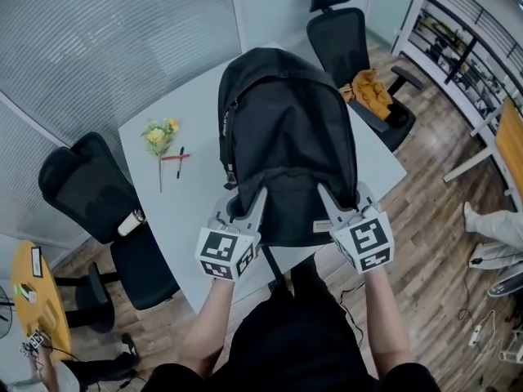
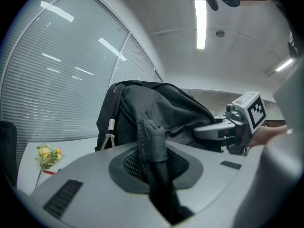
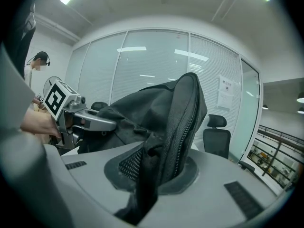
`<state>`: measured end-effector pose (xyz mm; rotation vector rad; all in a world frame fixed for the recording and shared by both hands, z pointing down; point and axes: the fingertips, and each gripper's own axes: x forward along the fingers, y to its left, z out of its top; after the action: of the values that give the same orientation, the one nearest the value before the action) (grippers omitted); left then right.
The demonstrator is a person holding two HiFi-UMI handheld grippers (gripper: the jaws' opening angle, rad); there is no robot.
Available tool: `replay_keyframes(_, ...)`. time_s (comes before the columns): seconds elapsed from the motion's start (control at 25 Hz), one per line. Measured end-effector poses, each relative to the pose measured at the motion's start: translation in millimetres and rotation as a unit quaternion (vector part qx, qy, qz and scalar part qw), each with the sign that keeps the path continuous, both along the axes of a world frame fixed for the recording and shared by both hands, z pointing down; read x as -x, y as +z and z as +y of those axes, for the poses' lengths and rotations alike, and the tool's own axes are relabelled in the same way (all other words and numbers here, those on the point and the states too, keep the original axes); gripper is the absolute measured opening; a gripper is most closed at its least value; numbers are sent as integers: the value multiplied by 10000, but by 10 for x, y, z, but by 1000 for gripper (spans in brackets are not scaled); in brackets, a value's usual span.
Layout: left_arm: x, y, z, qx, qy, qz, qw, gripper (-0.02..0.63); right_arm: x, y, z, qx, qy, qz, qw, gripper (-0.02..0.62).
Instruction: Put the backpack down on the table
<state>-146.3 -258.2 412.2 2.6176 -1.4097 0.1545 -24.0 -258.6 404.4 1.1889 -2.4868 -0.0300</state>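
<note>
A black backpack [image 1: 286, 137] lies over the white table [image 1: 176, 207], stretched out away from me. My left gripper [image 1: 245, 207] is shut on its near left edge, my right gripper [image 1: 333, 204] shut on its near right edge. In the left gripper view a fold of black backpack fabric [image 2: 151, 141] is pinched between the jaws, with the right gripper [image 2: 209, 129] beyond it. In the right gripper view the jaws clamp a mesh-lined zipper edge [image 3: 178, 137] of the backpack, and the left gripper [image 3: 102, 123] shows at the left.
A small flower sprig [image 1: 159, 141] and a red-and-black pen [image 1: 178, 158] lie on the table left of the backpack. Black office chairs stand at the left [image 1: 86, 190] and far right [image 1: 347, 43]. An orange cloth [image 1: 372, 92] lies on the far chair's seat.
</note>
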Motion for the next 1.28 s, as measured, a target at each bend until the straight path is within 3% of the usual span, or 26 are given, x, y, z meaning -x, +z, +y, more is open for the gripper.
replay_keyframes(0.92, -166, 540, -1303, -3, -495, -207, 9986, 54, -160, 558, -1385, -28, -202, 33, 9998, 58)
replay_keyframes(1.28, -149, 838, -1526, 176, -643, -271, 9974, 57, -137, 847, -1600, 6, -350, -9, 9994, 58)
